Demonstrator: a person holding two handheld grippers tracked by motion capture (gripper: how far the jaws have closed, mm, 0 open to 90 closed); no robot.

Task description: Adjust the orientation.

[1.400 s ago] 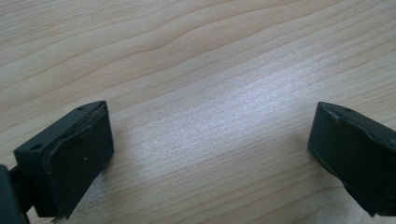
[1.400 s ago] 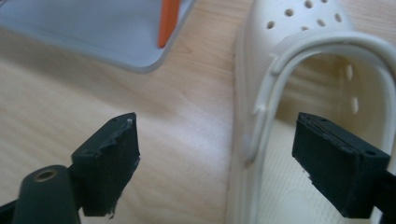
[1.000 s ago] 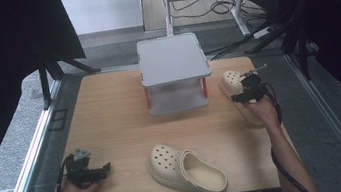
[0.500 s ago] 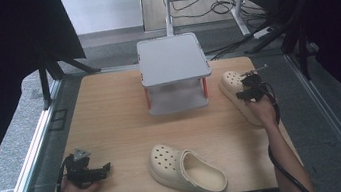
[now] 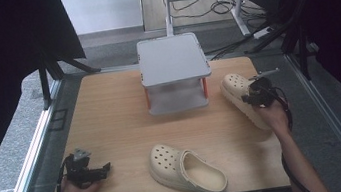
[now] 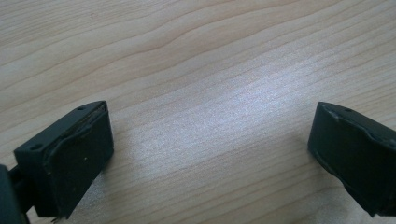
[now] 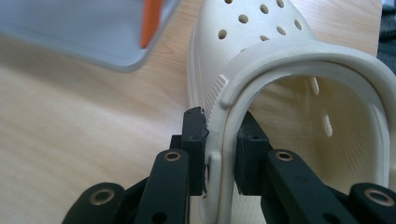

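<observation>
On the wooden table [image 5: 110, 114], right gripper [image 7: 220, 140] clamps a cream clog [image 7: 299, 70]; left gripper [image 6: 210, 154] gapes over bare wood

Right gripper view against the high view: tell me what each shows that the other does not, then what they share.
Right gripper view alone: the right hand-held gripper has its pads clamped on the side wall of the held clog, one pad inside, one outside.

High view alone: a second clog near the front edge, and the left hand-held gripper resting at the table's front left.

Both: the held clog, the grey shelf, the wooden table.
</observation>
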